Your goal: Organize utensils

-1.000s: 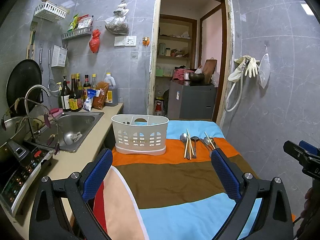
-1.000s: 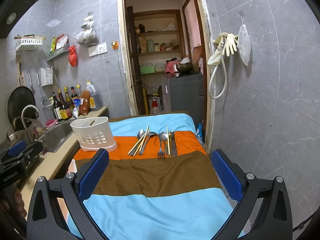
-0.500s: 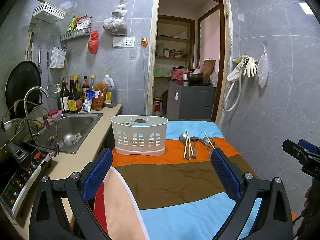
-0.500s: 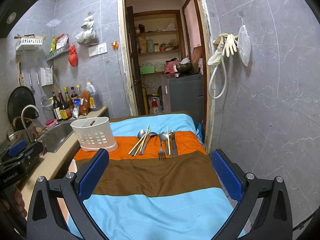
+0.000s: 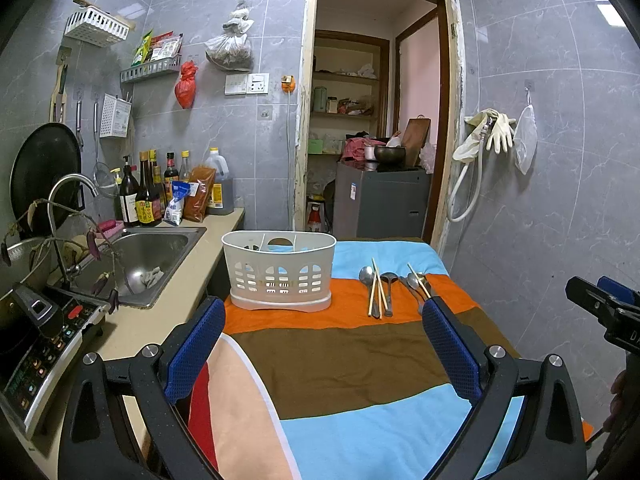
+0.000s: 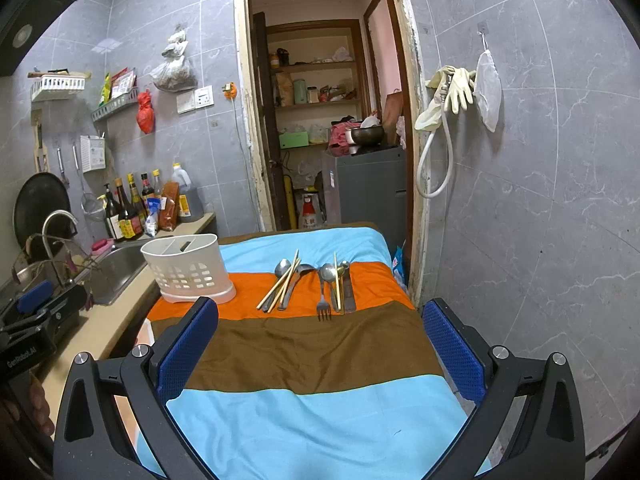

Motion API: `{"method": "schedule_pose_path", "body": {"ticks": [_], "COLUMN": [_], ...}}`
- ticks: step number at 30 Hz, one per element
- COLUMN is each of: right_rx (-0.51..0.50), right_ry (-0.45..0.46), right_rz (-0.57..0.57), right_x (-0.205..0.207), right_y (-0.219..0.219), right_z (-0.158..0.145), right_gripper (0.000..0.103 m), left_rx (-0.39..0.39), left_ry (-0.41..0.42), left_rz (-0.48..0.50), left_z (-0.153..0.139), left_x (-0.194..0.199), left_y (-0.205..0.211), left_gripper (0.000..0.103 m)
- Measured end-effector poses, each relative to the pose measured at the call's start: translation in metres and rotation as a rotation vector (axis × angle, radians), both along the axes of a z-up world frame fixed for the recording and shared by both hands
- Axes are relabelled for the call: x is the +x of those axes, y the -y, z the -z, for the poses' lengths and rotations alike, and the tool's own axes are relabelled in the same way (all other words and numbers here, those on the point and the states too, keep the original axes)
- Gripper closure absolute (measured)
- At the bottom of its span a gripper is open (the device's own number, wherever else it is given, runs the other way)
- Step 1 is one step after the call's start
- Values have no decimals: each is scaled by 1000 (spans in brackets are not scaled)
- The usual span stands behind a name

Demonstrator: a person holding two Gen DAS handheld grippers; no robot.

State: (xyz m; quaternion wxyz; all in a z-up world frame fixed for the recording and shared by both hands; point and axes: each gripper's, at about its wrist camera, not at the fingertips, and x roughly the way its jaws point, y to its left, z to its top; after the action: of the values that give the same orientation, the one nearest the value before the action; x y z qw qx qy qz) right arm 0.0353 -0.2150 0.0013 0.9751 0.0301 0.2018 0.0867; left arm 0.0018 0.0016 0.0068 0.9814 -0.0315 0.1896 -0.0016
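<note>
Two grippers, both spread wide with nothing in them, and honestly almost nothing has changed over the last second: the left view has crept a touch closer to the table, the right view looks the same as before, so I'd say the sorting hasn't started yet. My left gripper (image 5: 320, 344) hangs over the brown band of the striped cloth (image 5: 340, 364), with the white slotted caddy (image 5: 279, 270) ahead and slightly to its left on the orange band. My right gripper (image 6: 320, 344) faces the utensils more squarely: a bundle of chopsticks (image 6: 282, 282) crossing a couple of spoons (image 6: 282, 267), and just beside that a fork (image 6: 323, 306) lying with another spoon, a single chopstick and what looks like a knife (image 6: 349, 290). All of it is well ahead of both sets of fingertips, nothing touched. The caddy's compartments look empty from here, though I can't see all the way in.
</note>
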Motion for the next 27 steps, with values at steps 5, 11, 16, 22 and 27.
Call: {"method": "schedule_pose_path", "body": {"ticks": [5, 11, 16, 22, 27], "right_rx": [-1, -2, 0, -1, 0], "right_ry": [0, 1, 0, 0, -1], "right_rz": [1, 1, 1, 1, 1], "right_x": [0, 0, 1, 1, 1], "right_y": [0, -1, -1, -1, -1], "right_z": [0, 0, 0, 0, 0], "right_gripper": [0, 0, 0, 0, 0], "left_rx": [0, 2, 3, 2, 3], "left_ry": [0, 1, 1, 0, 2], "left_rz": [0, 0, 0, 0, 0], "left_z": [-1, 0, 0, -1, 1], "left_x": [0, 0, 0, 0, 0], "left_y": [0, 0, 0, 0, 0], "left_gripper": [6, 6, 6, 6, 6]}}
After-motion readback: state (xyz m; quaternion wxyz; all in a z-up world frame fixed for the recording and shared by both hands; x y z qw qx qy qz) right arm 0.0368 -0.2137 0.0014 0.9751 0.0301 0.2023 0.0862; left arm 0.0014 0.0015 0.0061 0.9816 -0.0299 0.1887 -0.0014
